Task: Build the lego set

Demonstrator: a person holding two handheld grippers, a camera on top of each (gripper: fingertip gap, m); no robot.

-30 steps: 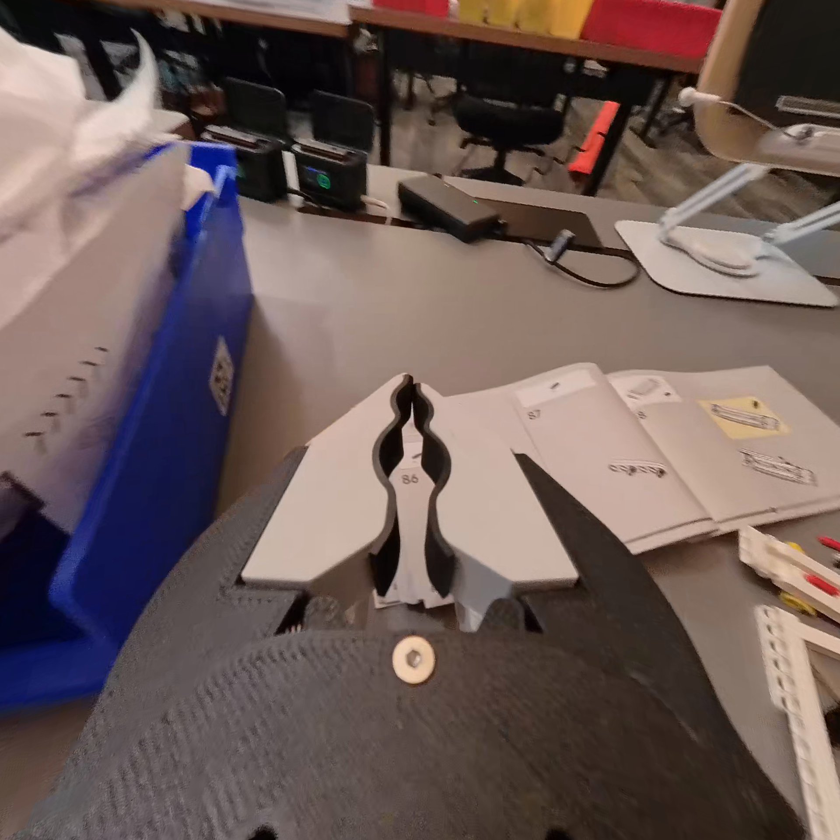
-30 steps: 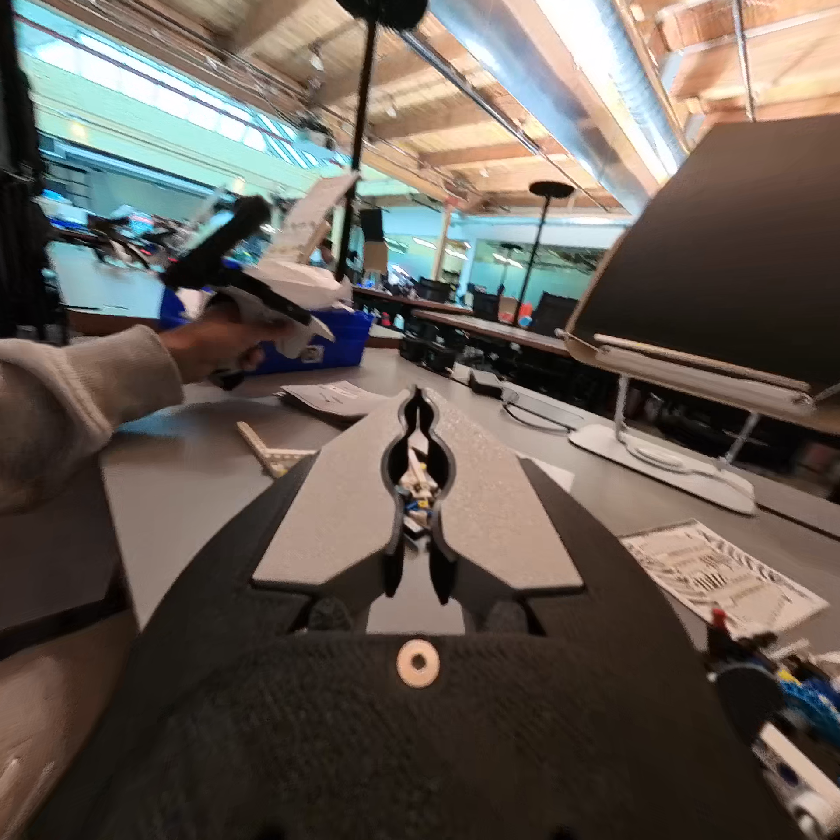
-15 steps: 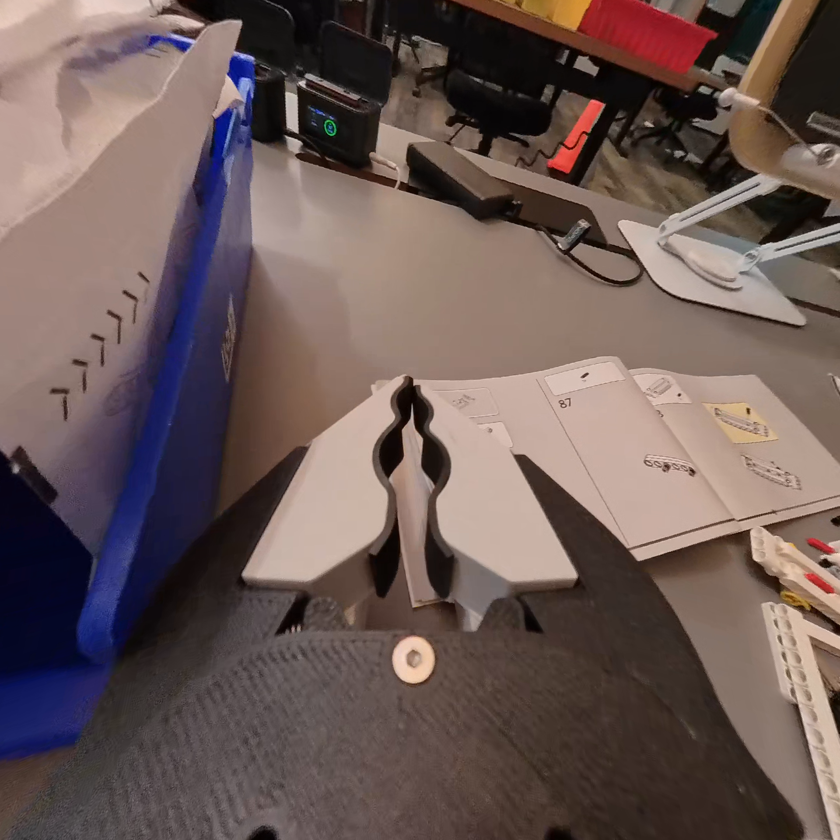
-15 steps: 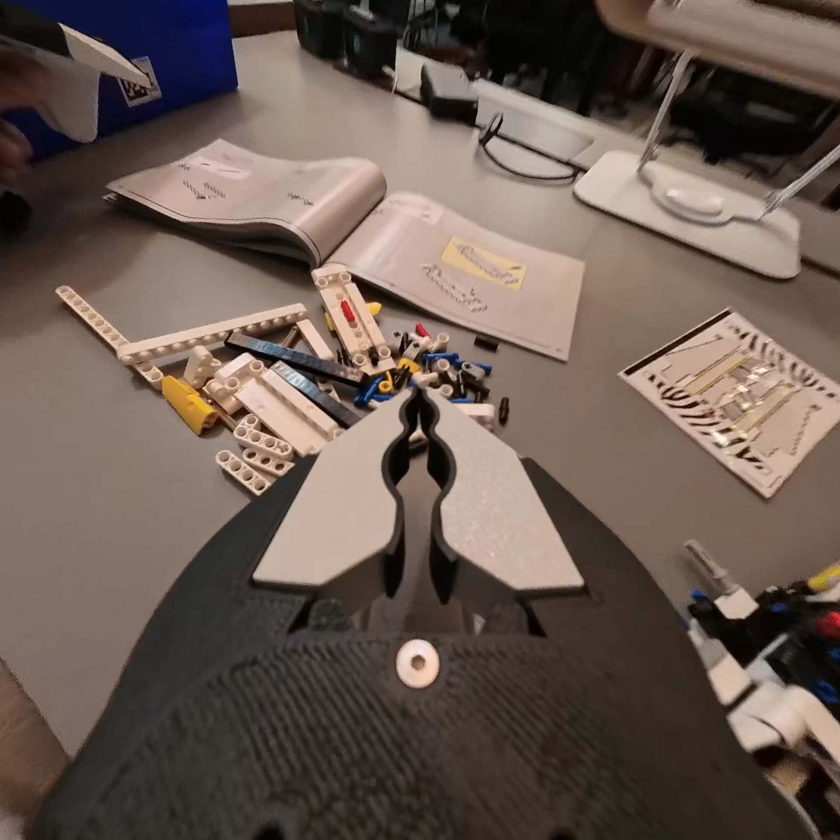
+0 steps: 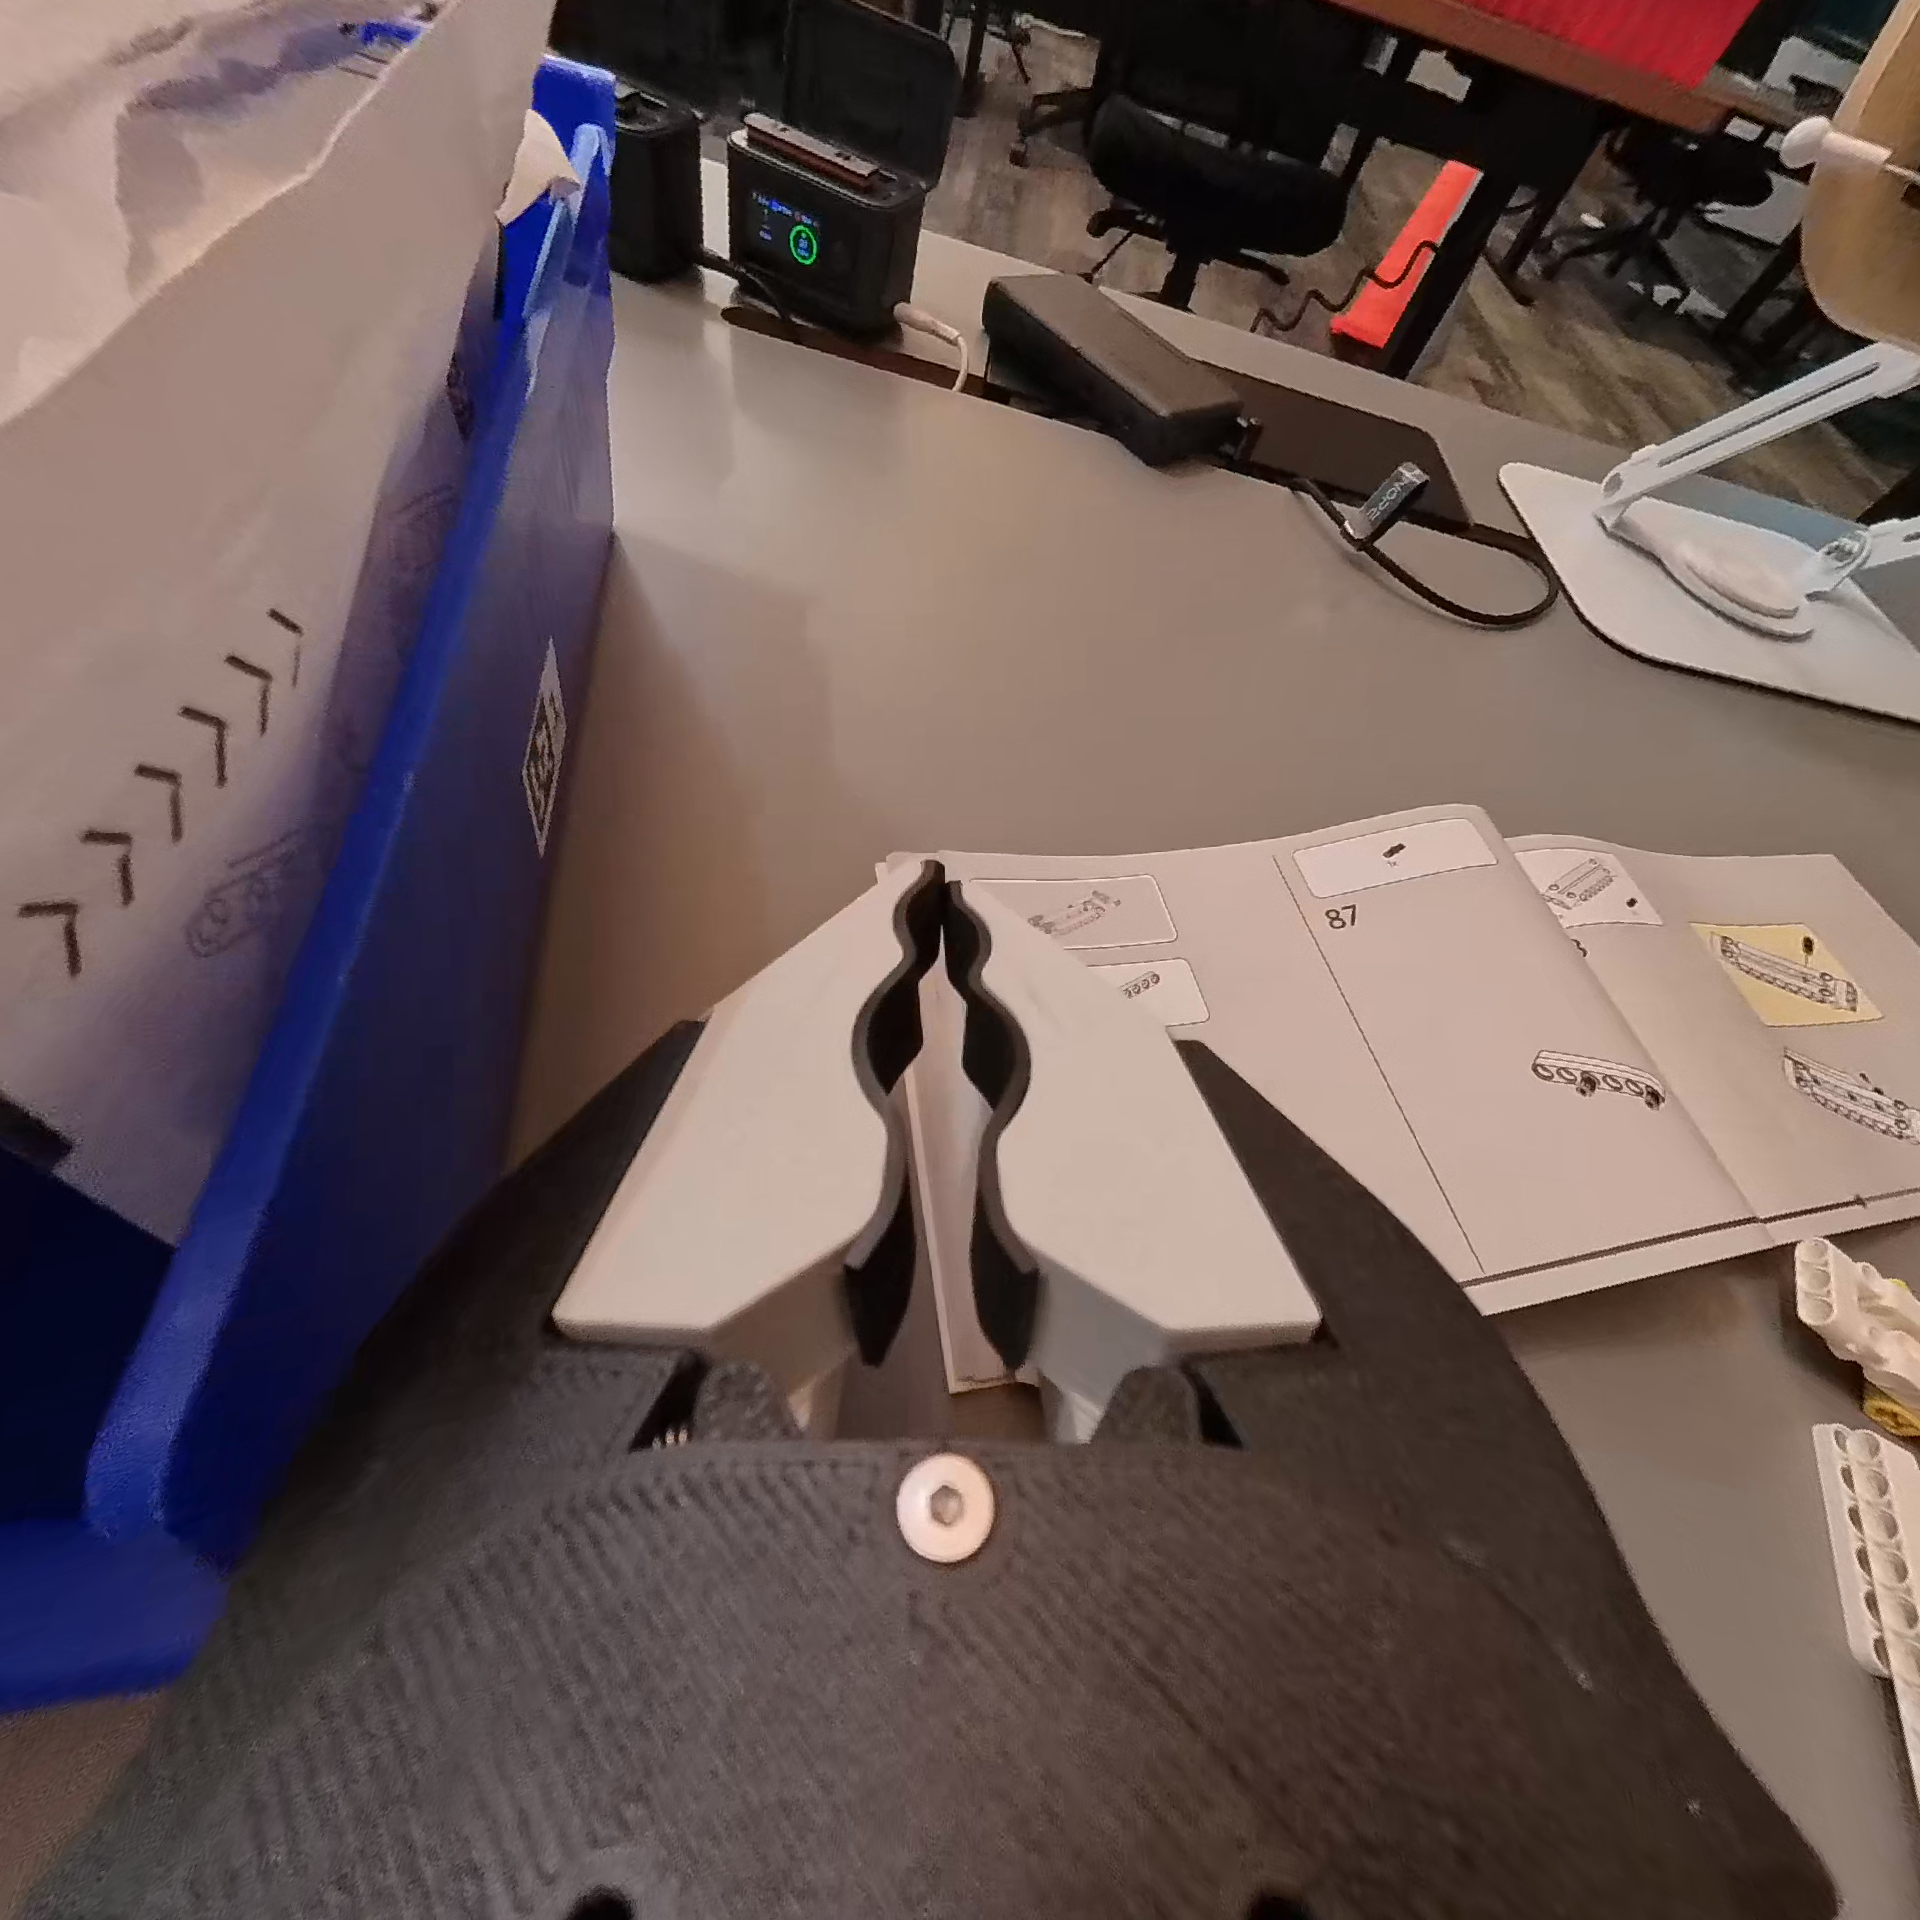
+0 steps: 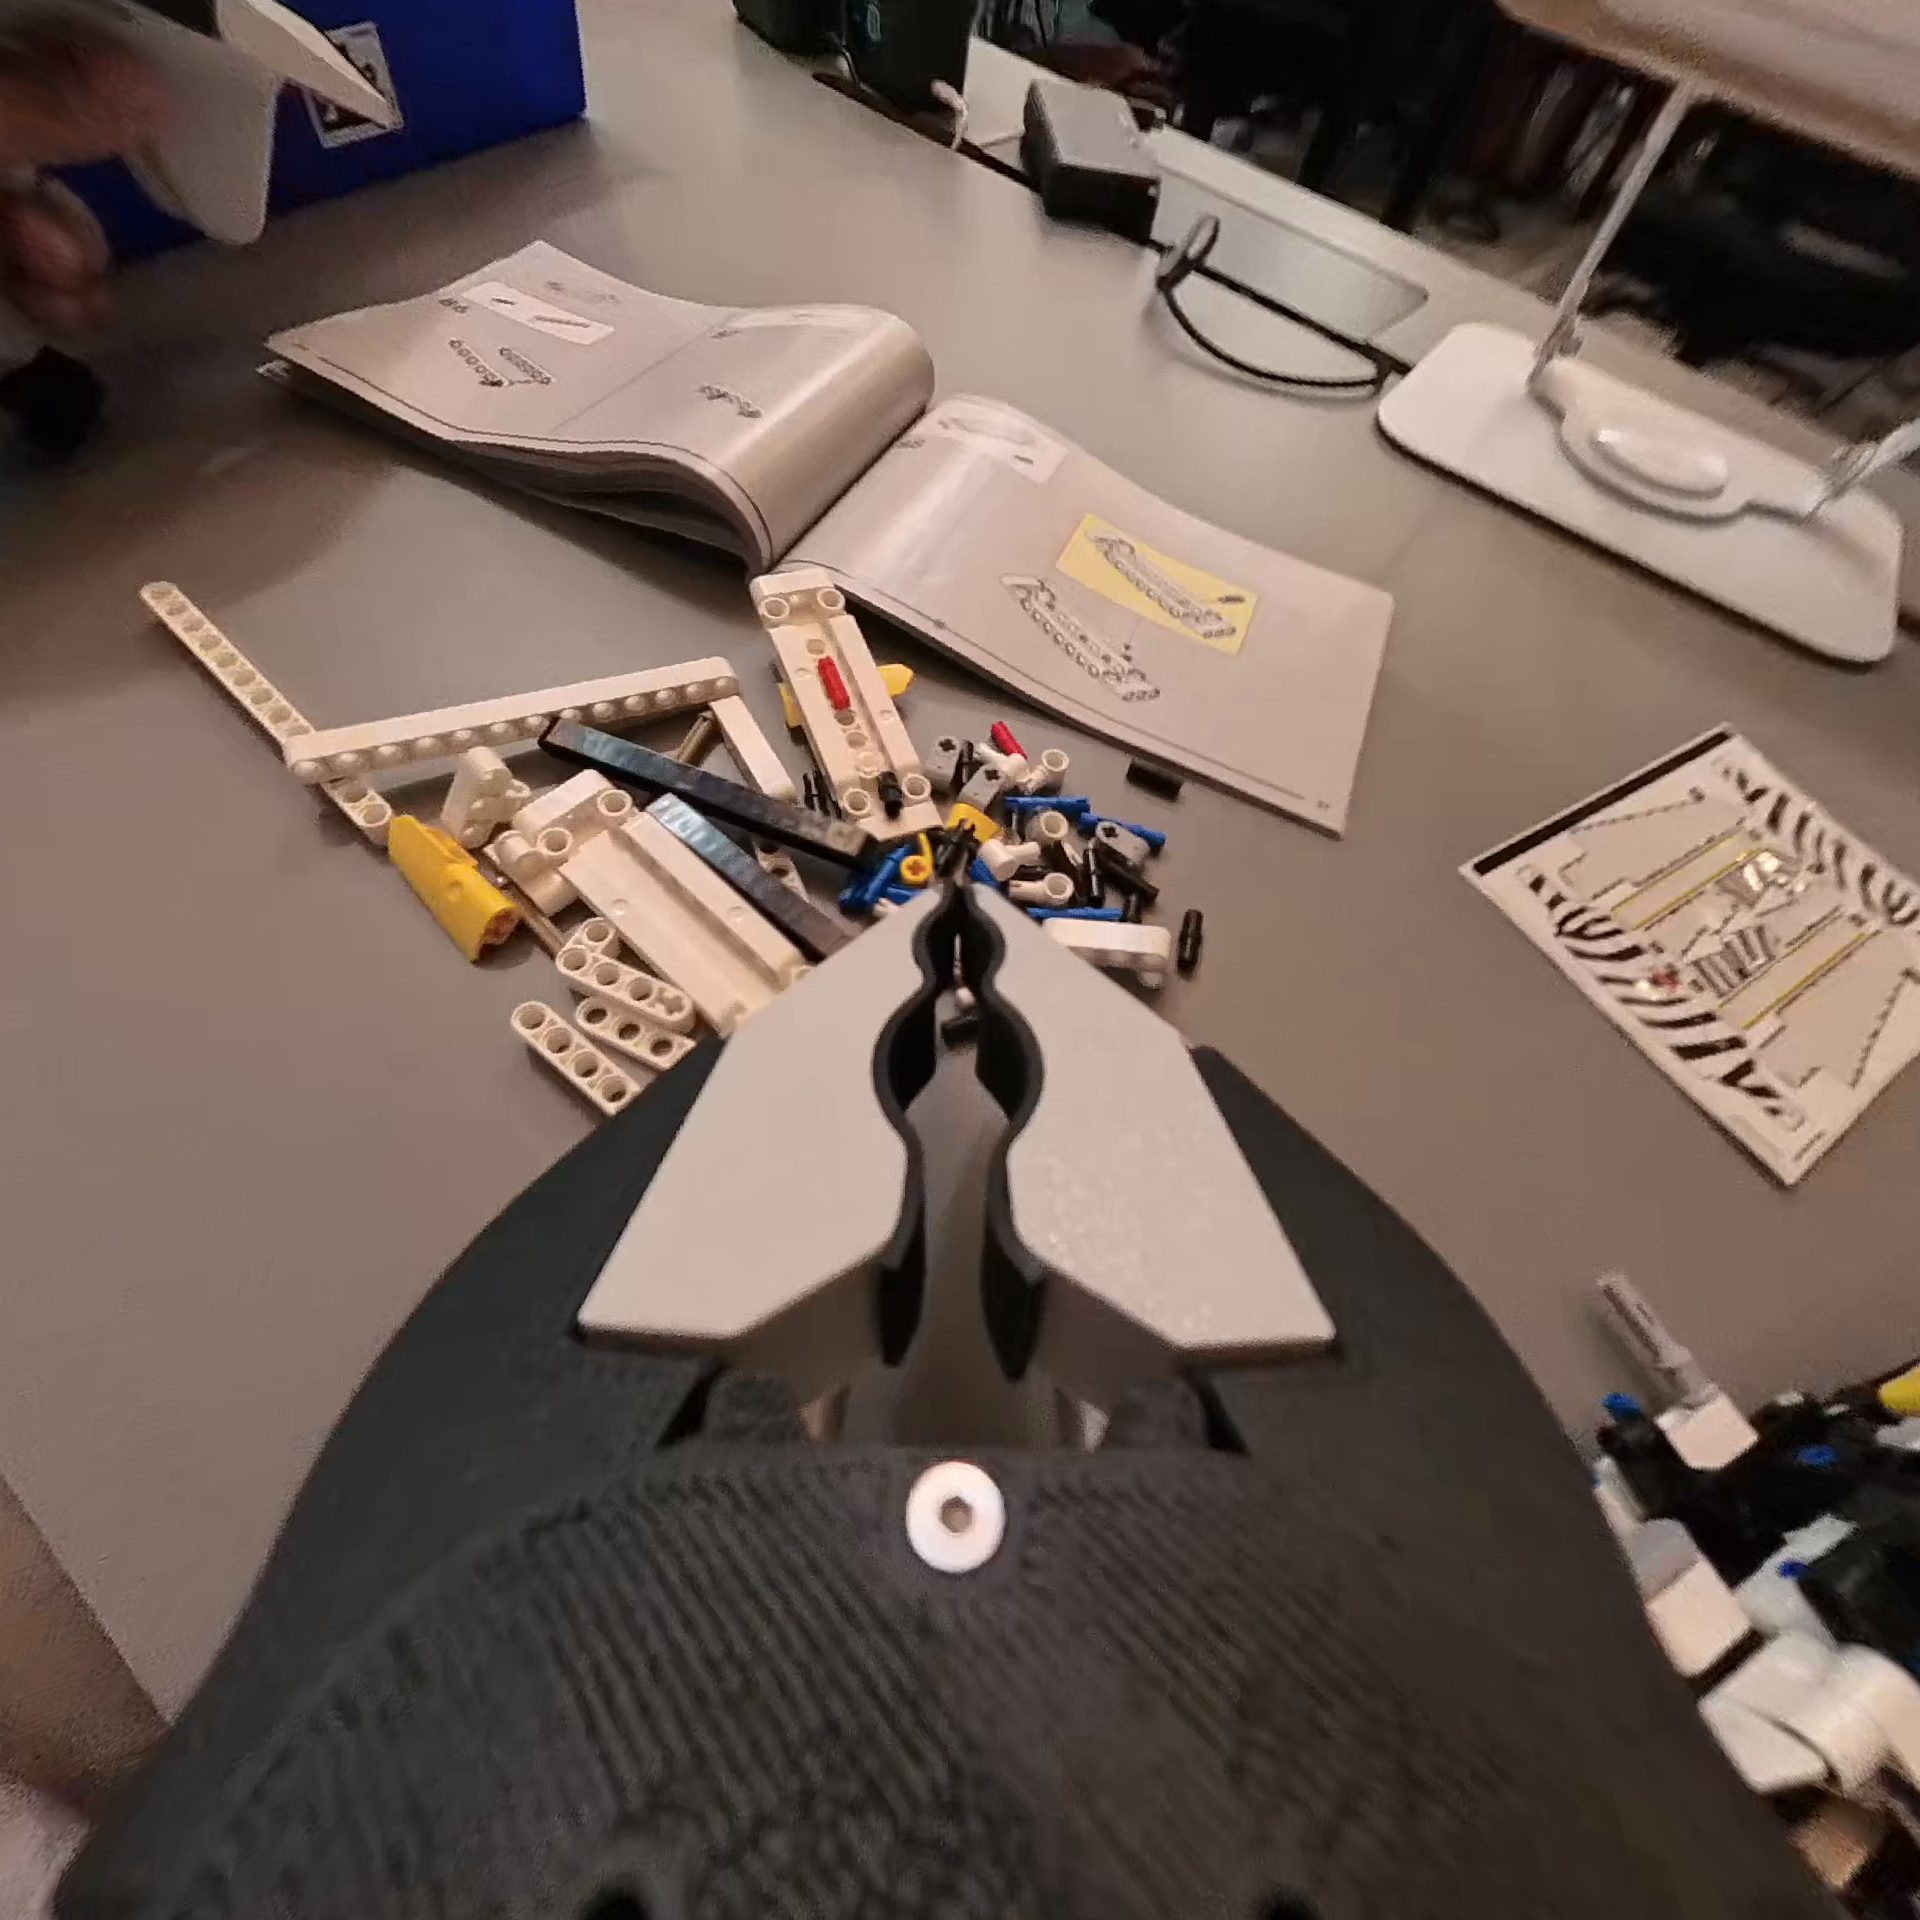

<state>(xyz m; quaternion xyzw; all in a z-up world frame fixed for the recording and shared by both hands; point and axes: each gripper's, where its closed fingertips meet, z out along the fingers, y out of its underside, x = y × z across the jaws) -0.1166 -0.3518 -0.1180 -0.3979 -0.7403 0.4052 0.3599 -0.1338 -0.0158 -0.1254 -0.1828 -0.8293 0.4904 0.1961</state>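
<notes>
My right gripper [image 6: 957, 902] is shut and empty, its tips just above a pile of loose lego pieces [image 6: 665, 831]: white beams, a yellow piece, and small blue and black pins. The open instruction booklet [image 6: 831, 468] lies behind the pile. A partly built model [image 6: 1766, 1558] sits at the lower right edge. My left gripper [image 5: 940, 883] is shut and empty, over the booklet's [image 5: 1455, 1039] left corner. It also shows blurred in the right wrist view [image 6: 260, 114], at the top left by the blue bin. White beams [image 5: 1870, 1558] lie at the right edge of the left wrist view.
A blue bin [image 5: 364, 935] holding a white paper bag [image 5: 208, 416] stands close on the left. A sticker sheet [image 6: 1714, 935] lies right of the pile. A white stand base [image 6: 1662, 488], a black power brick [image 5: 1112, 353] with a cable, and chargers [image 5: 821, 229] sit at the back. Left tips to right tips: about 35 centimetres. The left gripper is farther from the partly built model [image 6: 1766, 1558], some 50 centimetres, than the right, some 15 centimetres.
My right gripper has tipped down from looking across the room and now points at the pile of pieces. My left gripper has shifted along the bin over the booklet. Both stayed shut.
</notes>
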